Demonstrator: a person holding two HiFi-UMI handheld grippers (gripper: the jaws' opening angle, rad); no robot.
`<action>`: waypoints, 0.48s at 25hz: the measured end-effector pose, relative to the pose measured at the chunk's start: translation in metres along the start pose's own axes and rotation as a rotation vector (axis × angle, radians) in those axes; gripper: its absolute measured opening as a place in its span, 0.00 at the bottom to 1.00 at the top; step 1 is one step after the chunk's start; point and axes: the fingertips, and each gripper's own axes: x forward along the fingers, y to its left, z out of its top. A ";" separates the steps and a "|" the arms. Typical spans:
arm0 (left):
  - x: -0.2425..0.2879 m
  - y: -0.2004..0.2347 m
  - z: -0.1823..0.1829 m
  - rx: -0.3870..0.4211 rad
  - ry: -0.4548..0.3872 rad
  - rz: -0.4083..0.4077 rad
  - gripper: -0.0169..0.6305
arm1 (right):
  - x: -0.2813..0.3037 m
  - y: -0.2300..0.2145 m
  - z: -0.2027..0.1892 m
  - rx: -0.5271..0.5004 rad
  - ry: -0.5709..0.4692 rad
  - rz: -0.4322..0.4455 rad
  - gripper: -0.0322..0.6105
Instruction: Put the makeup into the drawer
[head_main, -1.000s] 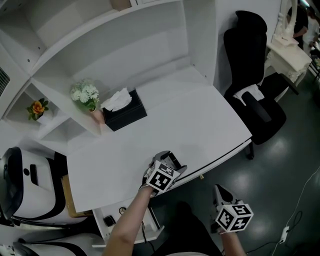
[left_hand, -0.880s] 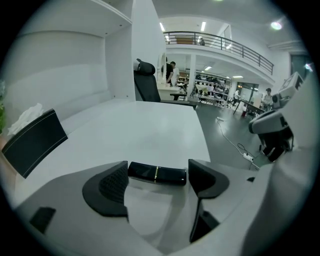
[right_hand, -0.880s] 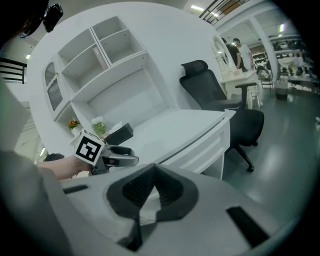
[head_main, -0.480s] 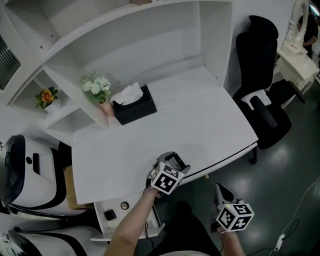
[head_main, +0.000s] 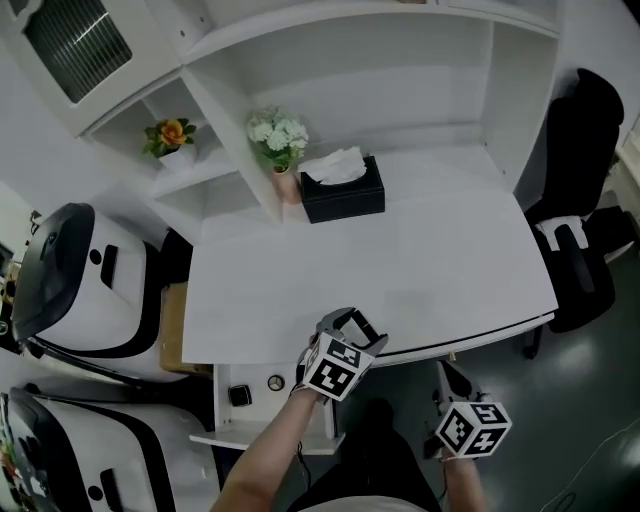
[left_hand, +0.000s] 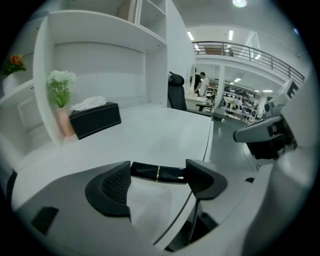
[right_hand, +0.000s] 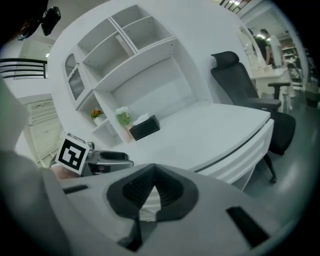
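A black makeup tube (left_hand: 170, 174) with a thin gold band lies crosswise between the pads of my left gripper (left_hand: 159, 176). Its jaws have just been closing, and both pads press on the tube's ends. In the head view the left gripper (head_main: 352, 324) hangs over the front edge of the white desk (head_main: 400, 260). The open white drawer (head_main: 225, 422) sits below it to the left, with a small black item (head_main: 240, 395) and a round item (head_main: 276, 382) inside. My right gripper (head_main: 447, 372) hangs off the desk's front, shut (right_hand: 153, 170) and empty.
A black tissue box (head_main: 343, 190) and a vase of white flowers (head_main: 279, 140) stand at the back of the desk, against the shelf unit. A black office chair (head_main: 590, 240) is at the right. White and black machines (head_main: 80, 290) stand left of the desk.
The head view has swung, so the shelves and the open drawer show more fully. The left gripper with the tube has drifted along the desk's front edge towards the drawer end. The right gripper followed.
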 end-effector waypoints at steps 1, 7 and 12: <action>-0.009 0.006 -0.007 -0.023 0.001 0.021 0.56 | 0.005 0.009 -0.001 -0.012 0.008 0.021 0.05; -0.068 0.033 -0.047 -0.197 -0.025 0.135 0.56 | 0.032 0.062 -0.009 -0.083 0.064 0.143 0.05; -0.108 0.044 -0.088 -0.295 -0.016 0.230 0.56 | 0.051 0.108 -0.017 -0.151 0.115 0.256 0.05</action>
